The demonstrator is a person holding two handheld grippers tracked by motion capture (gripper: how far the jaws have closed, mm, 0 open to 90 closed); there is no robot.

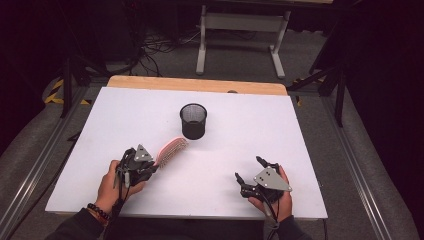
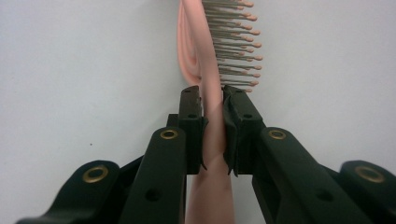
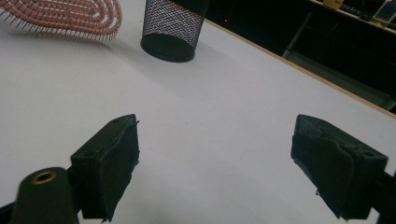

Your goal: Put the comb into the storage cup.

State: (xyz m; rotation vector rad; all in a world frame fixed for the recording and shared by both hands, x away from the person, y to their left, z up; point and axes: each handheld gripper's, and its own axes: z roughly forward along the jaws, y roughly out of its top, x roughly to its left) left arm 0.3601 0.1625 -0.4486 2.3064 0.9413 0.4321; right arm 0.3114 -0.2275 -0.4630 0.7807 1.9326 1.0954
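The left gripper [image 1: 150, 165] has its jaws clamped on the handle of a pink hairbrush [image 1: 170, 150], and in the left gripper view the two black pads press flat against either side of the narrow pink handle [image 2: 214, 135], with no gap showing between pad and plastic. The brush head rises beyond the jaw tips, its bristles [image 2: 236, 44] pointing to the right of that view. Seen from the high view, the hairbrush points up and to the right from the gripper toward a black mesh cup [image 1: 193, 120], its head near the cup's base but apart from it; whether the head rests on the white table [image 1: 280, 130] or hangs just above it cannot be told. The right gripper [image 1: 248, 170] sits well apart, near the front right of the table, held in the person's right hand [image 1: 277, 200]. Its jaws stand wide apart and hold nothing: in the right gripper view only bare table lies between the two pads, with the mesh cup [image 3: 171, 30] and the brush head [image 3: 65, 16] farther off.
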